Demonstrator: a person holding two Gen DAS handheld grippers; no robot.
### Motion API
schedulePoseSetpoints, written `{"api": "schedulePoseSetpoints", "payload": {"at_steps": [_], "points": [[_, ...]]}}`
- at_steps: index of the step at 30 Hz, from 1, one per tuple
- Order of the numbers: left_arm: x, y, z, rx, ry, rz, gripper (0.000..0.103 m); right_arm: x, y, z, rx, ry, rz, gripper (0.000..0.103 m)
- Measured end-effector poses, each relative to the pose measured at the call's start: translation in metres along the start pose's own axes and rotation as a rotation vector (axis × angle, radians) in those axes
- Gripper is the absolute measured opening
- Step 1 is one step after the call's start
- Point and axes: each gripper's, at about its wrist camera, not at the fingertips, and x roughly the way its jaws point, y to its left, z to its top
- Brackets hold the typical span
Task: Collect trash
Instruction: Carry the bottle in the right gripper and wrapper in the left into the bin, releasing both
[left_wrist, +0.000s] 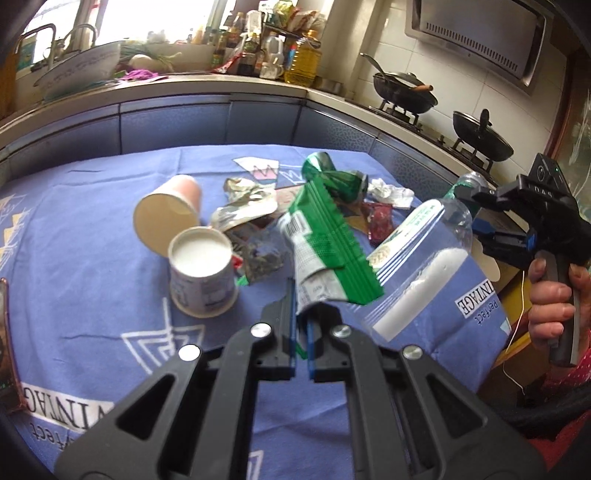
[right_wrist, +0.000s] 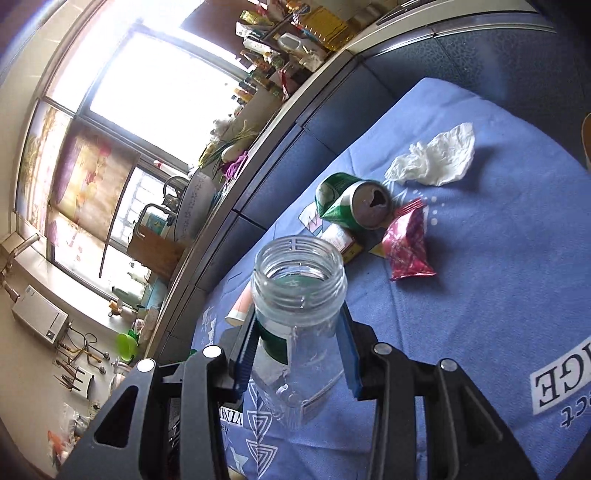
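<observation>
over the blue-clothed tabletop (left_wrist: 92, 229), a light, crinkly green wrapper (left_wrist: 325, 251) is pinched by its lower edge in the left gripper (left_wrist: 301, 332) jaws, while a smooth, stiff clear bottle (right_wrist: 299, 314) is clamped below its neck between the right gripper (right_wrist: 299, 354) jaws.

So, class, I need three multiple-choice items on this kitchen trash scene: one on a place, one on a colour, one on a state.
1. Where does the crushed can lie?
A. On the blue cloth
B. On the stove
C. In the sink

2. What colour is the wrapper in the left gripper?
A. Yellow and black
B. Green and white
C. Orange

3. How is the clear bottle in the right gripper?
A. Capped
B. Uncapped, between the fingers
C. Lying on the floor

Answers: 1 A, it rests on the blue cloth near the white tissue. 2 B, green ridged edge on white print. 3 B, the open threaded mouth shows.
</observation>
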Motion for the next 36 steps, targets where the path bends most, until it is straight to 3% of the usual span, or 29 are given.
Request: {"api": "schedulePoseSetpoints", "payload": {"at_steps": [12,16,27,32,36], "points": [[0.063,-0.097,0.043,0.149,0.078,-0.136,0.004,-0.088,-0.067,0.032,0.039,-0.217,-0.093,0.039],[0.091,-0.145,0.061,0.222,0.107,-0.19,0.004,-0.125,-0.098,0.048,0.071,-0.307,-0.129,0.039],[0.202,-0.3,0.101,0.361,0.214,-0.409,0.004,-0.224,-0.184,0.084,0.076,-0.596,-0.385,0.039],[0.25,-0.357,0.101,0.387,0.292,-0.497,0.004,-0.236,-0.219,0.09,0.082,-0.622,-0.491,0.039],[0.289,-0.386,0.091,0.393,0.35,-0.503,0.004,-0.228,-0.242,0.091,0.09,-0.593,-0.539,0.039]]}}
